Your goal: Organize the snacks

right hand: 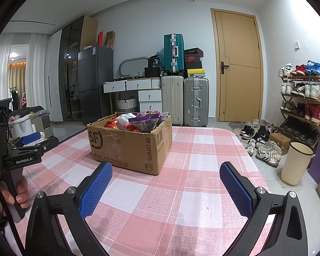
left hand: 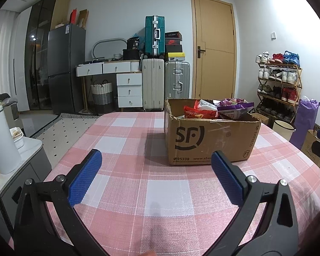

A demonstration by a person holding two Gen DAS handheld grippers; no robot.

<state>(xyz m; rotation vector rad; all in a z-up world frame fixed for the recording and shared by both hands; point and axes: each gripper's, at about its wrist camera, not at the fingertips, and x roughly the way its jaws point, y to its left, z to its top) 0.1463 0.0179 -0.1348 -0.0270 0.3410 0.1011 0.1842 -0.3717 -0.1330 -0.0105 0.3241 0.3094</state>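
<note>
My left gripper point(left hand: 155, 160) and right gripper point(right hand: 166, 172) hover spread and empty above the pink-and-white checked counter point(left hand: 166, 194). Ahead stands the open brown cardboard box point(left hand: 209, 140), holding red, white and purple snack packets point(left hand: 215, 108) heaped to its rim; the counter around it shows none. This fits snacks gathered or awaiting sorting. Any grasp here should pinch one packet's edge from above, gently, sparing the contents.

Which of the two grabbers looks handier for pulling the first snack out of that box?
Probably the left gripper: the cardboard box sits nearer to it, just past its open fingers. The right gripper is open too, but farther back.
</note>
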